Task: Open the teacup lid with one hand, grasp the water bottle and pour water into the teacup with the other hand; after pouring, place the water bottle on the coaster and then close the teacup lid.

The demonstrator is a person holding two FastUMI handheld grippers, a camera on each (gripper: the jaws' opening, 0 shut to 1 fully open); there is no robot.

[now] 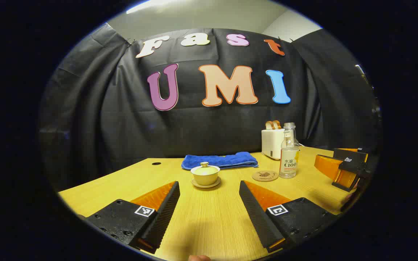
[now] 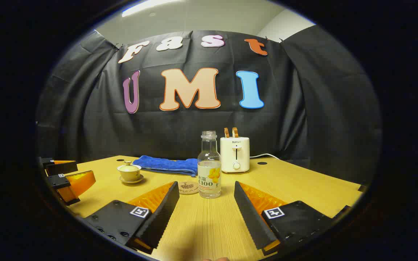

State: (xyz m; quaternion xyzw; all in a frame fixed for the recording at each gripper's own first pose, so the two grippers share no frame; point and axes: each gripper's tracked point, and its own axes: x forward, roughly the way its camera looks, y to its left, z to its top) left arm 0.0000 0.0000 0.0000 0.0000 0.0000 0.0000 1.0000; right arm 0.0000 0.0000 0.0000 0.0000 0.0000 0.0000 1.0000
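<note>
At twelve o'clock of my wide-open, empty left gripper (image 1: 209, 214) stands the teacup (image 1: 205, 176); its lid knob (image 1: 204, 164) looks small, fragile and slippery, so I would pinch there gently.

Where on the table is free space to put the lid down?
Bare table lies in front of the teacup, up to the left gripper, and left of the cup. It is crowded around the coaster, bottle and toaster; the blue towel fills the space behind the cup.

Left gripper view low over counter (image 1: 209, 217), facing teacup (image 1: 205, 174), right gripper view facing water bottle (image 2: 209, 166), both sharing toaster (image 2: 234, 154) and far wall
</note>
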